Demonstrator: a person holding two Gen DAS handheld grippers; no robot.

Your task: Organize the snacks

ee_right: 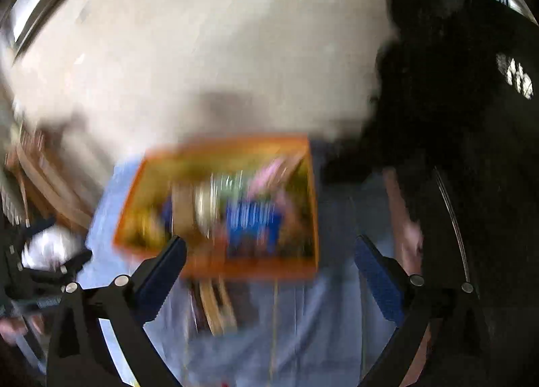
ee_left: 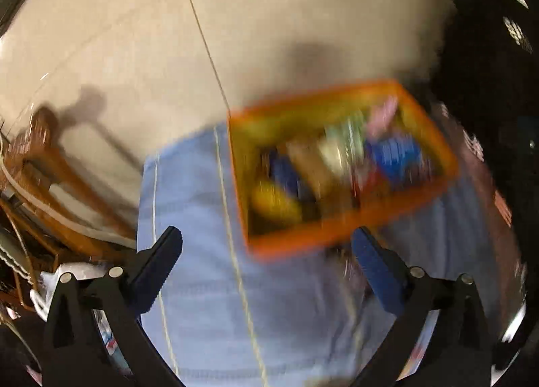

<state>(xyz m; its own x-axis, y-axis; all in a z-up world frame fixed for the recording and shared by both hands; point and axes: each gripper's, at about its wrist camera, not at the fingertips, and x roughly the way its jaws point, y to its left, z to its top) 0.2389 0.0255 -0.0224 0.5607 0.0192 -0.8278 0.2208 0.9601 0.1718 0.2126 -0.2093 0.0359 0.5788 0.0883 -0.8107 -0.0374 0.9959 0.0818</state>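
Here the orange basket [ee_left: 340, 238] lies beyond the wide-open left tool [ee_left: 266, 252].

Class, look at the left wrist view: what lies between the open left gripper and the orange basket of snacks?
Only bare blue cloth separates the left gripper from the orange basket in that view.

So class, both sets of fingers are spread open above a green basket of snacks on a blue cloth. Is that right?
Not quite: the basket is orange, not green, as the left wrist view shows. The fingers are open with nothing between them, and the basket of snacks does sit on the blue cloth.
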